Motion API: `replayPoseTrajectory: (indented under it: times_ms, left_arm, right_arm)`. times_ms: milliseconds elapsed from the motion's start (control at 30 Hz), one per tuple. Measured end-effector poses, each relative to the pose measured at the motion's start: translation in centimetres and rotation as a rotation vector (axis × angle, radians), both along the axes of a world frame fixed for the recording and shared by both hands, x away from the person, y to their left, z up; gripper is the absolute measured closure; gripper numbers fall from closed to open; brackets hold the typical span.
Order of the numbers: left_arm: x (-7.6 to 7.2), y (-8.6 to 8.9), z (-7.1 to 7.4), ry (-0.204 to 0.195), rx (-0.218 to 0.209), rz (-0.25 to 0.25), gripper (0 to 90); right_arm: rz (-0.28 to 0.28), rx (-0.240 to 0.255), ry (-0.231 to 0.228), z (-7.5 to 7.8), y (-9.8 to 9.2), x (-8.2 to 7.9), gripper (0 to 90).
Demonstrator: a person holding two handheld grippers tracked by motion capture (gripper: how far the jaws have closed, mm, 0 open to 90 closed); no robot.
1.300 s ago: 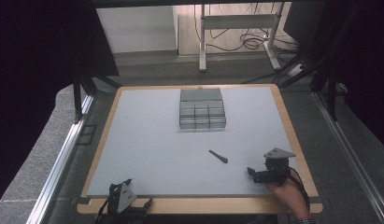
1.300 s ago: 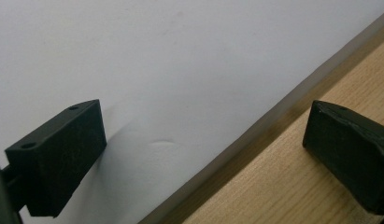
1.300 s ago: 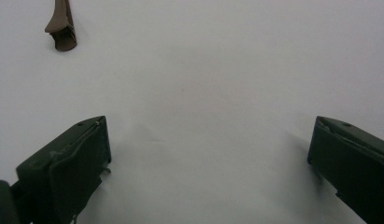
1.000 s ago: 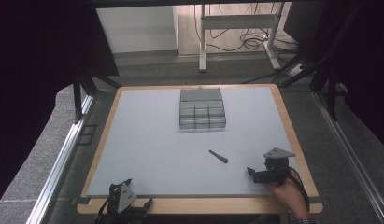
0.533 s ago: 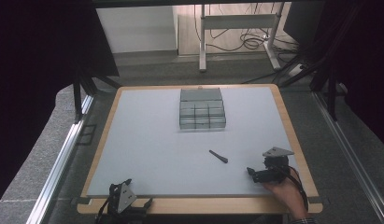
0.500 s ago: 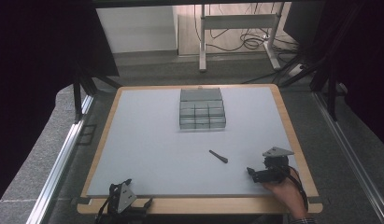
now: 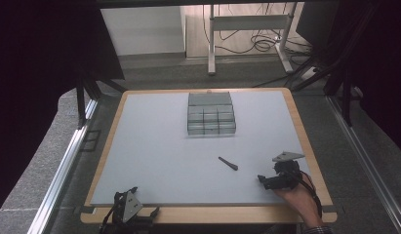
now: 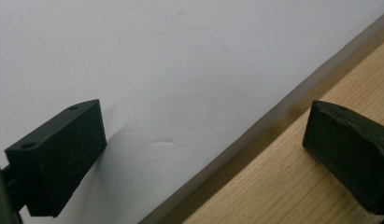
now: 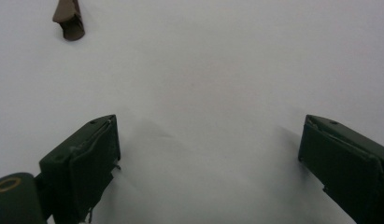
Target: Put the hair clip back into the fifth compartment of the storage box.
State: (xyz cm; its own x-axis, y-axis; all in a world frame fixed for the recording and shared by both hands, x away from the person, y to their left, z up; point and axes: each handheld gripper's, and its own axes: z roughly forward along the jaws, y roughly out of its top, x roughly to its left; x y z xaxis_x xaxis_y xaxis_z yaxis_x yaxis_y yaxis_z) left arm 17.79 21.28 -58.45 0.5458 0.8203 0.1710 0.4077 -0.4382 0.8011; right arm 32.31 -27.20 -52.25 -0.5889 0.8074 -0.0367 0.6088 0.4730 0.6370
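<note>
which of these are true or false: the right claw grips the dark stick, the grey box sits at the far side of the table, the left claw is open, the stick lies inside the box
1. The right claw grips the dark stick. False: its jaws stand open with nothing between them, and the stick lies apart on the table.
2. The grey box sits at the far side. True.
3. The left claw is open. True.
4. The stick lies inside the box. False: it lies on the bare table, nearer the person.

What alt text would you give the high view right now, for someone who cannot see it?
A person's right hand holds the open right tool low over a white tabletop, just short of a small dark tapered stick. A grey compartmented box sits at the far middle, and the left tool rests at the near wooden edge.
</note>
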Motion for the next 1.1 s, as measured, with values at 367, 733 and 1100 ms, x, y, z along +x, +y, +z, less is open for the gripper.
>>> replayPoseTrajectory:
  times_ms: [367,733,1100]
  left_arm:
    - [0.0,0.0,0.0,0.000,0.001,0.001,0.0]
    - [0.0,0.0,0.0,0.001,0.000,0.001,0.0]
    - [0.0,0.0,0.0,0.001,-0.001,0.000,0.0]
  right_arm:
    - [0.053,-0.004,0.073,0.9,1.2,0.3,11.8]
    - [0.107,0.000,0.125,2.3,3.2,0.9,18.0]
    - [0.185,-0.067,0.171,3.1,5.1,1.8,23.5]
